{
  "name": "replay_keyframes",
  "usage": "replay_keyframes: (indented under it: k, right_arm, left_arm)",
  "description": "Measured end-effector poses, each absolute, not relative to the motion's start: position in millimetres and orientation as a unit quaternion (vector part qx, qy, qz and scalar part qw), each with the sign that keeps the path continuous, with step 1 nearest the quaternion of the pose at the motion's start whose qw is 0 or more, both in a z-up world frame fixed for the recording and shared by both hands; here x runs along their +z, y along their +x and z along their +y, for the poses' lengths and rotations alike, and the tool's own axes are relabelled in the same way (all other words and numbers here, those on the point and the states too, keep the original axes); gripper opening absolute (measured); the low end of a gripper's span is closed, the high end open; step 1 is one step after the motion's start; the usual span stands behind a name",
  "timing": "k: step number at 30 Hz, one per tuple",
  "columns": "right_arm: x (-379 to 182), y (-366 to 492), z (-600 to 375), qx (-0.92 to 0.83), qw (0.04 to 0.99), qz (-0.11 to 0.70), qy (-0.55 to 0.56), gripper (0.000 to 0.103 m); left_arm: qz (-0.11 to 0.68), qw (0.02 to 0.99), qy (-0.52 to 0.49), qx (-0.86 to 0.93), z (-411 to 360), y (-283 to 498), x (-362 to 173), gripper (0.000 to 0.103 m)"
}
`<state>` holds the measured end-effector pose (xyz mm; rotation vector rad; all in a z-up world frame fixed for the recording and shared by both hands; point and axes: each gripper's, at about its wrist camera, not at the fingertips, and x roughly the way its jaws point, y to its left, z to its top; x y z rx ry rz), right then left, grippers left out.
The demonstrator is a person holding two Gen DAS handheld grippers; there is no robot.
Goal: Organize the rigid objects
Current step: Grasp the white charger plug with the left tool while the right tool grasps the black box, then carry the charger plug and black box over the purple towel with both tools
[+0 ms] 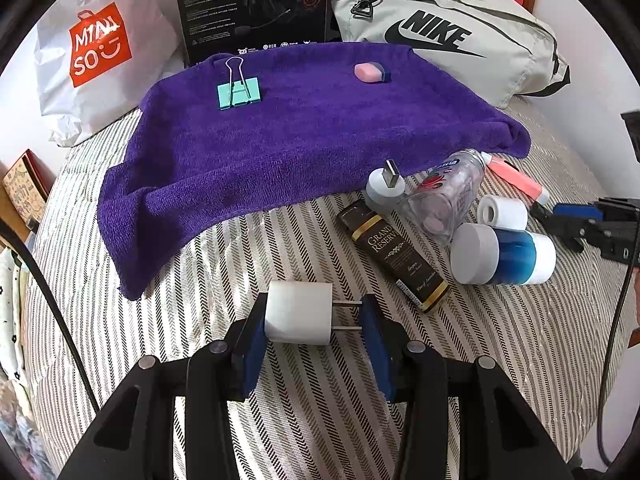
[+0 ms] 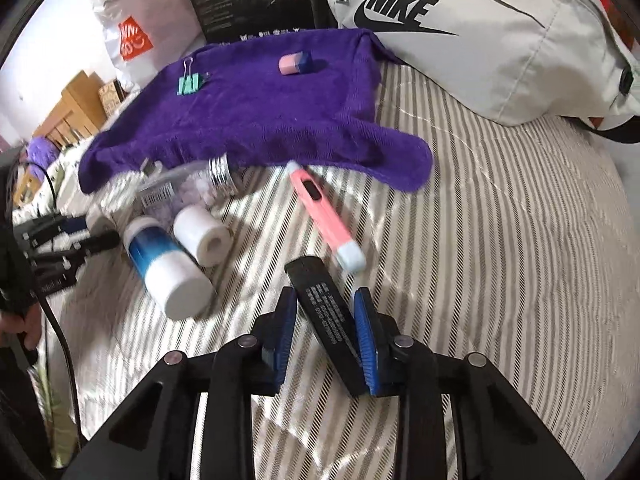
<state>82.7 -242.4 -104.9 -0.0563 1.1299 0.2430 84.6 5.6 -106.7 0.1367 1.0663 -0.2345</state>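
My left gripper [image 1: 314, 320] is shut on a white charger plug [image 1: 298, 312]; its prongs press against the right finger. It hovers over the striped cover in front of the purple towel [image 1: 300, 132]. On the towel lie a teal binder clip [image 1: 239, 94] and a pink-and-blue eraser [image 1: 372, 72]. My right gripper [image 2: 324, 320] is shut on a flat black block with white print [image 2: 330, 308], held at a slant. Ahead of it lie a pink utility knife [image 2: 324, 216], a white tape roll [image 2: 202, 236] and a blue-and-white cylinder [image 2: 166, 264].
A pile by the towel's right corner holds a clear bottle [image 1: 448, 196], a grey USB adapter [image 1: 386, 186] and a brown box [image 1: 394, 256]. Behind the towel stand a Nike bag [image 1: 448, 36], a black carton [image 1: 252, 4] and a white shopping bag [image 1: 104, 52]. A black cable [image 1: 48, 292] runs down the left.
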Motion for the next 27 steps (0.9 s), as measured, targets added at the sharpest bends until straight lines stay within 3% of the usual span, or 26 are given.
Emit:
replay_keyframes:
  k: [6,12,14,17,27]
  right_arm:
    - [-110,72,-234,0.108,0.838,0.527,-0.090,0.035]
    - [-107,91,-244,0.078,0.842,0.534,0.000,0.029]
    - [-107,93,-241,0.079,0.841,0.535,0.013,0.033]
    - [-106,91,-235,0.097,0.839,0.535,-0.020,0.038]
    - [-108,89,-227,0.138,0.829,0.532,-0.101,0.035]
  left_arm:
    - [0.507,0.852,0.068,-0.109,5,85,-107,0.043]
    - [0.508,0.852,0.063,-0.106,5,85,-107,0.043]
    - [0.509,0.852,0.063,-0.104,5,86,-107,0.043]
    - [0.509,0.852,0.063,-0.105,5,86,-107,0.043]
    - [0.508,0.853,0.062,-0.107,6,84,-108,0.043]
